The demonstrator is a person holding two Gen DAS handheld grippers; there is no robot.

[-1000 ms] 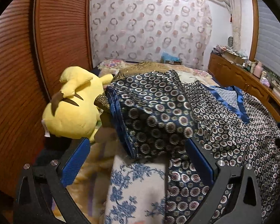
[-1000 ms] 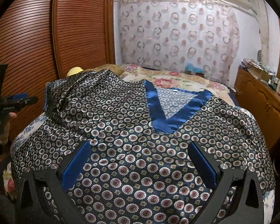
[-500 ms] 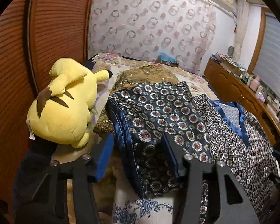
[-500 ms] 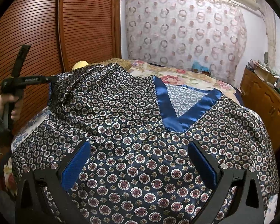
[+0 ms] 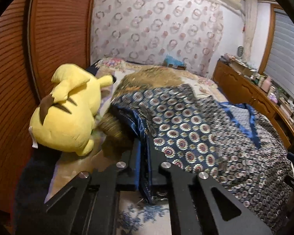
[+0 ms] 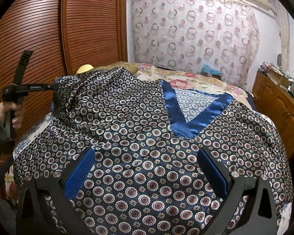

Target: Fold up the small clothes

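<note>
A dark blue satin shirt (image 6: 137, 117) with a ring pattern and a blue V-neck trim (image 6: 188, 129) lies spread across the bed. Its left sleeve (image 5: 186, 137) is folded up toward the plush toy. My left gripper (image 5: 145, 145) has its jaws closing on the sleeve's blue hem, and the fabric is pinched between the pads. In the right wrist view the left gripper (image 6: 54, 87) holds the sleeve raised at the far left, with a hand (image 6: 15, 113) on its handle. My right gripper (image 6: 146, 154) hovers open over the shirt's lower body, with only flat cloth between its fingers.
A yellow plush toy (image 5: 68, 117) lies on the bed just left of the held sleeve. Brown slatted wardrobe doors (image 5: 15, 78) stand close on the left. A wooden dresser (image 5: 250, 98) with clutter runs along the right. The floral bed sheet (image 5: 147, 215) shows below the sleeve.
My left gripper went from wide open to shut on the sleeve's hem while moving in toward it. The sleeve end now stands a little higher. The right gripper stayed put.
</note>
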